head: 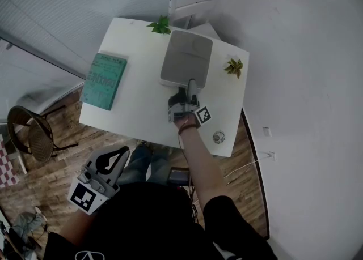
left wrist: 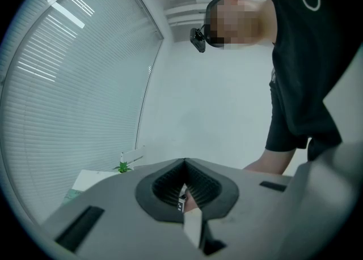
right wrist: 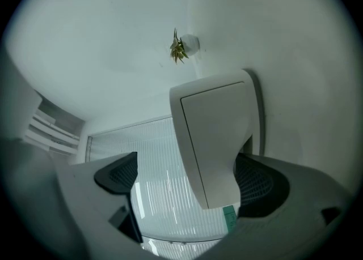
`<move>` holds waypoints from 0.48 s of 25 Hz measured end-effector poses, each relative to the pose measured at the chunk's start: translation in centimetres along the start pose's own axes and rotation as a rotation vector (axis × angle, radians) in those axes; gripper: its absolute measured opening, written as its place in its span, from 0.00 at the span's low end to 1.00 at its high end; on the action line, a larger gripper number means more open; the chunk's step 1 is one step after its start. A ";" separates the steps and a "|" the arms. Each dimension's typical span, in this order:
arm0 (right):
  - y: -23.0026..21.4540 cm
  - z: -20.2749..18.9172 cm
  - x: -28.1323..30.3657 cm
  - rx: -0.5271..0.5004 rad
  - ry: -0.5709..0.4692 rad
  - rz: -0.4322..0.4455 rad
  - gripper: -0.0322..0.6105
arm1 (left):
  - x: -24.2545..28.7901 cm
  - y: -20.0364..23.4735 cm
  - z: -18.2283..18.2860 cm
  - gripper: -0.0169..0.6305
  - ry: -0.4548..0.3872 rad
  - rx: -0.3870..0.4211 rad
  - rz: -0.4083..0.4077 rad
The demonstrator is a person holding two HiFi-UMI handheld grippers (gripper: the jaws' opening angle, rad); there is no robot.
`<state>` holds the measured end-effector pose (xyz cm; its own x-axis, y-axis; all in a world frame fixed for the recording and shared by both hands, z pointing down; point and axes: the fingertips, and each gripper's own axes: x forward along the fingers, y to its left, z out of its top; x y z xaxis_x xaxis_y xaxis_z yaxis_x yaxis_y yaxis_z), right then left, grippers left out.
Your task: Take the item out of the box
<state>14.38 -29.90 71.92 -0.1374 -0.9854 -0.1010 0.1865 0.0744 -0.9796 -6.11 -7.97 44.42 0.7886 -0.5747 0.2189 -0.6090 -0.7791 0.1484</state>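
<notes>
Right gripper (head: pixel 191 86), jaws wide, straddles the box's (head: pixel 186 55) 6 o'clock edge; left gripper (head: pixel 118 157), pinched closed, hangs at 7 o'clock.

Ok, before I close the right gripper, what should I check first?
1. Right gripper at the box: ok, the box's near edge sits between its jaws.
2. Right jaws closed on the box: not ok, they stand apart.
3. Left gripper free: ok, shut on nothing, held off the table.
4. Box opened: not ok, it looks shut from above.
5. Item in sight: cannot tell, nothing of the inside shows.
6. Room beside the box: ok, the book lies well apart from it.
</notes>
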 end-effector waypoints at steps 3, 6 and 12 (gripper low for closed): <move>0.1 -0.1 -0.1 0.011 0.004 0.003 0.86 | 0.0 -0.1 0.1 0.03 -0.001 -0.001 -0.001; 0.2 -0.2 -0.4 0.017 0.010 0.007 0.86 | 0.0 -0.3 0.2 0.03 -0.007 -0.001 -0.002; 0.2 -0.4 -0.7 0.030 0.015 0.025 0.85 | 0.1 -0.3 0.0 0.03 -0.006 -0.008 -0.006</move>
<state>14.16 -29.18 71.69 -0.1472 -0.9807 -0.1285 0.2193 0.0943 -0.9711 -5.82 -7.84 44.40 0.7927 -0.5715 0.2122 -0.6049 -0.7805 0.1576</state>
